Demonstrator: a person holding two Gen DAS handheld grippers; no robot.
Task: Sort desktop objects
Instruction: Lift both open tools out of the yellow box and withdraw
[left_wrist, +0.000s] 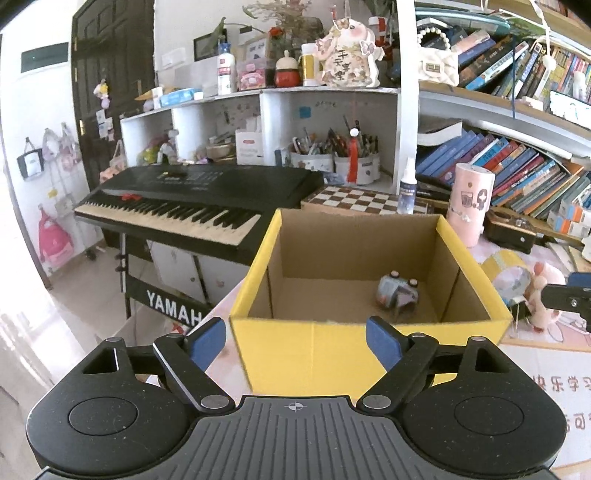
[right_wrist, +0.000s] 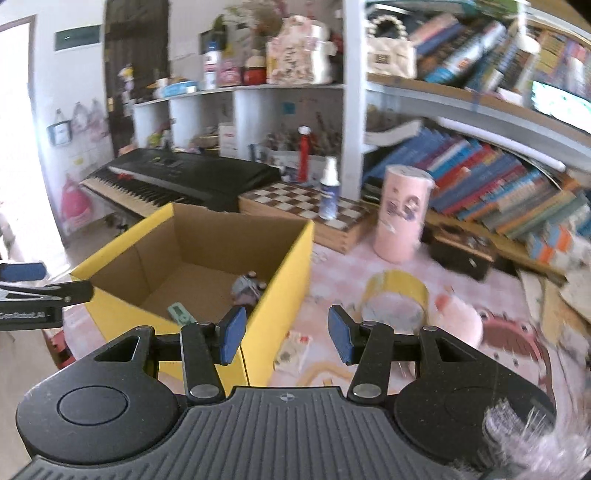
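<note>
One yellow cardboard box (left_wrist: 369, 343) fills the centre of the left wrist view, its top open and its inside plain brown. In the left view one small grey-blue toy (left_wrist: 397, 295) lies on the box floor, lower right of the inside. The right wrist view shows a second item there, a small pale green piece (right_wrist: 180, 313), near the front wall at lower centre. One roll of yellow tape (right_wrist: 397, 299) stands on the pink tabletop just right of the box, and one pink cylinder (right_wrist: 404, 214) stands behind it, at centre right. One white spray bottle (right_wrist: 328, 188) stands on one chessboard (right_wrist: 295, 203).

One black keyboard (left_wrist: 199, 195) sits at centre left; its stand reads "YAMAH", cut off by the box. Chinese characters show at the lower right edge, only partly legible.

The left gripper (left_wrist: 295, 341) has its two blue pads spread wide with nothing between them, in front of the box's near wall. The right gripper (right_wrist: 286, 332) stands partly apart, also empty, over the box's right corner.
</note>
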